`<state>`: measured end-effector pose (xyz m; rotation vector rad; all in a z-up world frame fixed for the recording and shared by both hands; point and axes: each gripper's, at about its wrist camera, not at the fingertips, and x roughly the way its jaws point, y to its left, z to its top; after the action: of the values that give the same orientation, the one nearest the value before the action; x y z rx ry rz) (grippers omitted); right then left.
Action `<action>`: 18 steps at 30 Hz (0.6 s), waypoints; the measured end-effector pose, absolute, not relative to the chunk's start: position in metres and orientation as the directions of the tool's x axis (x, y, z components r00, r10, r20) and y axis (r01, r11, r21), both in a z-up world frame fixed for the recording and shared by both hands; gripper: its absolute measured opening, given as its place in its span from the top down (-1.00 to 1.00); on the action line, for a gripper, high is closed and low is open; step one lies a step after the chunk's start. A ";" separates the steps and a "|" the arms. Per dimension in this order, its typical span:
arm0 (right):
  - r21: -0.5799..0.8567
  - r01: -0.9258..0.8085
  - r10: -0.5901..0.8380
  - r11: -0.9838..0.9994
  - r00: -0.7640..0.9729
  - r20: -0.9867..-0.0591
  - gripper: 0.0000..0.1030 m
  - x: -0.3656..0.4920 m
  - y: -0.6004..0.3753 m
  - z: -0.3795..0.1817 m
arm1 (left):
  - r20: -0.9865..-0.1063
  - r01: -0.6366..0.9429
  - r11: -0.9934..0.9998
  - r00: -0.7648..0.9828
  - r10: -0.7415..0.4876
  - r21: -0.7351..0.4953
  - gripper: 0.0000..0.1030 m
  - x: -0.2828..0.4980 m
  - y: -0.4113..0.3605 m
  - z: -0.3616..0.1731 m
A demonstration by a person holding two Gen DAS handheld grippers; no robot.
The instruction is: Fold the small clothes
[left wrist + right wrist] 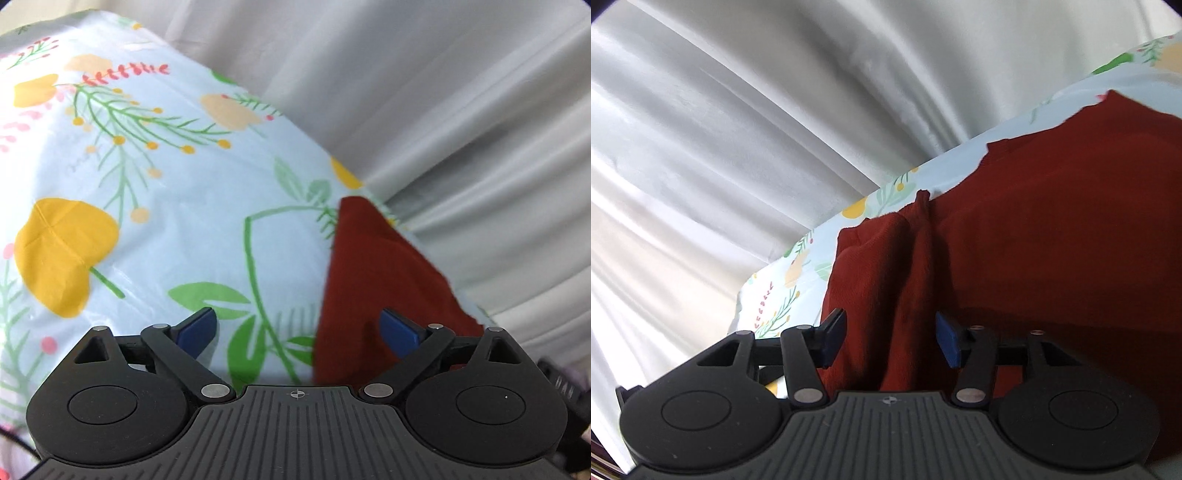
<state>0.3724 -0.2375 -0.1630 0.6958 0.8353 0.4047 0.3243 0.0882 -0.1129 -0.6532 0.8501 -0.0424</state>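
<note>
A dark red garment [1034, 229] lies on a pale blue flowered tablecloth [166, 192]. In the left wrist view only a corner of the red garment [369, 277] shows, at the cloth's right edge. My left gripper [299, 328] is open, its left blue pad over the bare cloth and its right pad over the red corner. In the right wrist view the garment fills the right half, with a raised fold running toward the camera. My right gripper [890, 336] is open, its blue pads [947, 339] on either side of that fold.
A grey-white curtain [738, 129] hangs in folds behind the table's far edge in both views. The flowered cloth [790, 280] ends at a corner to the left of the right gripper. Bare cloth stretches left of the red garment in the left wrist view.
</note>
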 end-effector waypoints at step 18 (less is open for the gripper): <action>0.326 -0.188 0.360 0.926 0.698 -0.620 0.81 0.375 -0.182 -0.127 | -0.705 -0.161 0.864 0.657 -0.266 -0.476 -0.98 0.336 0.057 -0.116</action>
<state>0.3755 -0.1817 -0.1269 0.2465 0.7390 0.3091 0.3364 0.0571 -0.1158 -0.5406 0.8631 -0.0630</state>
